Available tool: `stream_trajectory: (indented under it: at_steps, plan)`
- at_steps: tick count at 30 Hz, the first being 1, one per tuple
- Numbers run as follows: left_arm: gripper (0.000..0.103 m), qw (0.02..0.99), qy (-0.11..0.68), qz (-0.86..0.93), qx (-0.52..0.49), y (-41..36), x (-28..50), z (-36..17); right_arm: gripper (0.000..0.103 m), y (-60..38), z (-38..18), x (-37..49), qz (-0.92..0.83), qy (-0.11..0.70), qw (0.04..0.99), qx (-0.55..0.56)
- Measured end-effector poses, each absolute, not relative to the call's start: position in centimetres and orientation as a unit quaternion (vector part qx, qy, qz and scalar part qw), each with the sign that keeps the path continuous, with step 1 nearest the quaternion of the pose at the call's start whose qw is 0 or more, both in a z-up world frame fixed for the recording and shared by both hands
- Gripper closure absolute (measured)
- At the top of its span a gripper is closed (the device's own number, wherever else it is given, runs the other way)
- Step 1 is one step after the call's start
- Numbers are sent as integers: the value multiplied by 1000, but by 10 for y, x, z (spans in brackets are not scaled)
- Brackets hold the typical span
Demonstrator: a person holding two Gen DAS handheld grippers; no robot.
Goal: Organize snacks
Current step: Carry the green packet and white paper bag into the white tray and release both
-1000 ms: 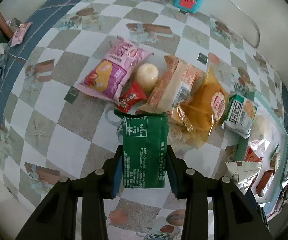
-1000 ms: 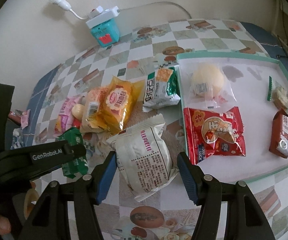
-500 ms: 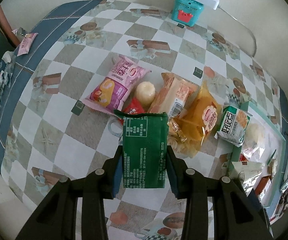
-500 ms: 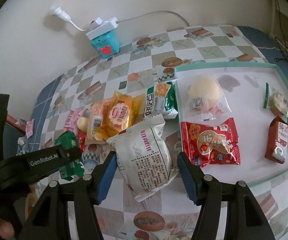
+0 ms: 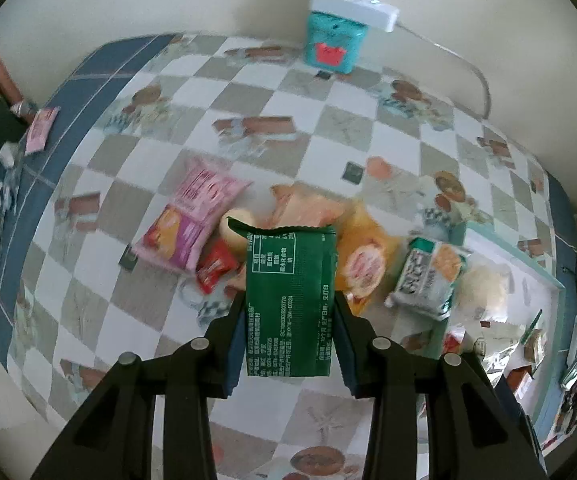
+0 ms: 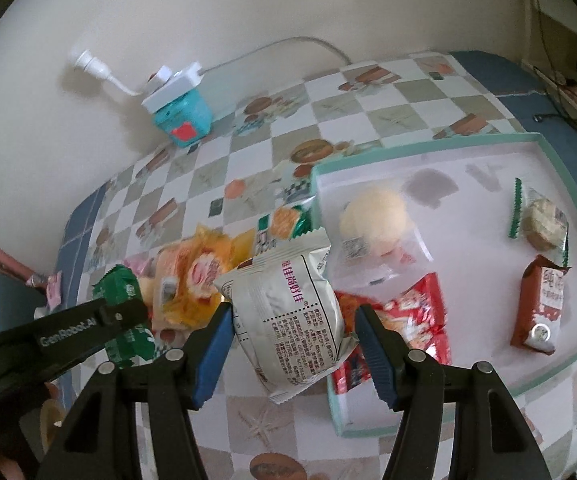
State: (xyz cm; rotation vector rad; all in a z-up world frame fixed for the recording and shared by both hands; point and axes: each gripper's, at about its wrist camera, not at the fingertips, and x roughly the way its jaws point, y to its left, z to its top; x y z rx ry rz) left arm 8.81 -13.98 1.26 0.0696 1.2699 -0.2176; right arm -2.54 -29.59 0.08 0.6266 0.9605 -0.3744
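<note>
Both grippers have risen since a second ago, so the checkered table (image 5: 328, 128) looks farther off and the snack pile smaller. The left gripper (image 5: 290, 322) is clamped on the green packet (image 5: 290, 300), held in the air above the pile. The right gripper (image 6: 294, 334) grips the silver-white packet (image 6: 288, 312), which hangs over the near left corner of the teal tray (image 6: 420, 148). Inside that tray lie a round bun in clear wrap (image 6: 372, 224), a red packet (image 6: 416, 316) and a brown packet (image 6: 540, 304). Left of the tray sit the green-and-orange packet (image 5: 428, 276), orange packet (image 5: 364, 264) and pink packet (image 5: 192, 224).
</note>
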Motion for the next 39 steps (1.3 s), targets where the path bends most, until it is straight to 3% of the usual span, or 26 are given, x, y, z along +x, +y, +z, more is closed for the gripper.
stream_trajectory:
  at_steps: [39]
  plan:
    - [62, 816, 505, -243, 144, -309, 27, 23, 38, -446, 2, -81, -308, 390, 786, 369]
